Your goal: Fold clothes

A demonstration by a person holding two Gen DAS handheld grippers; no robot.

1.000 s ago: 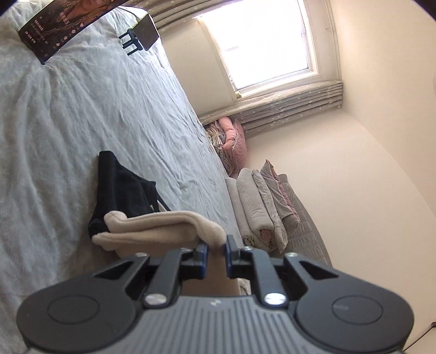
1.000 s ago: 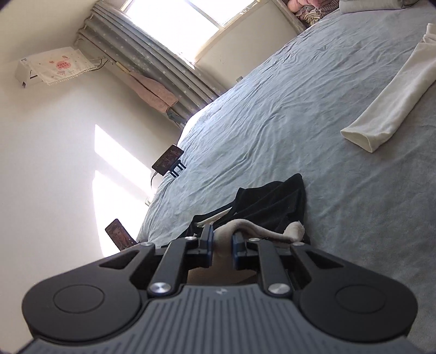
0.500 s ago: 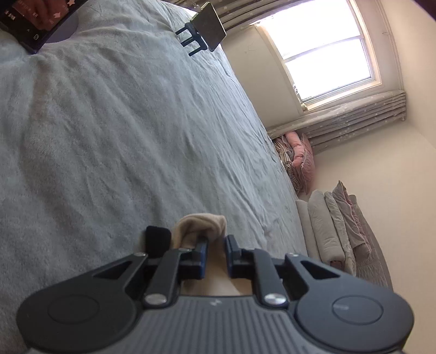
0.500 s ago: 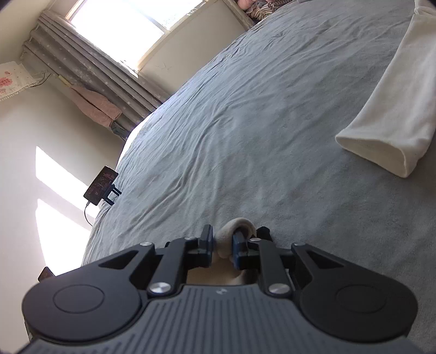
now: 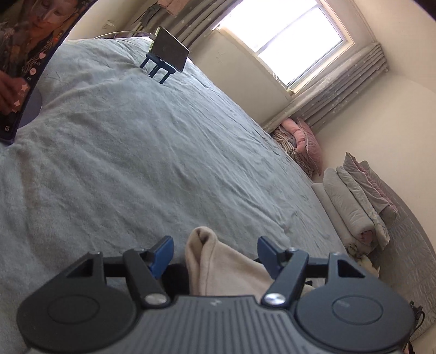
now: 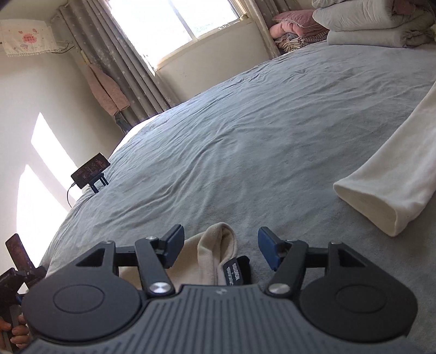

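Note:
A beige garment (image 5: 218, 264) lies on the grey bed cover (image 5: 136, 168), its folded edge standing up between the spread fingers of my left gripper (image 5: 215, 252), which is open. In the right wrist view the same beige garment (image 6: 215, 253) sits between the fingers of my right gripper (image 6: 220, 245), also open. A black garment with a white-lettered label (image 6: 235, 272) shows under the beige one. A folded cream garment (image 6: 395, 185) lies on the bed cover (image 6: 245, 136) to the right.
A phone on a blue stand (image 5: 166, 53) sits at the bed's far side, and another lit screen (image 5: 24, 54) fills the upper left. Stacked quilts and pillows (image 5: 354, 201) line the wall. A window with grey curtains (image 6: 174, 24) is behind. A hand (image 6: 13, 332) shows at lower left.
Both grippers have let go of the beige garment and opened wide. The garment has come down onto the bed over the black one, and both views have levelled out.

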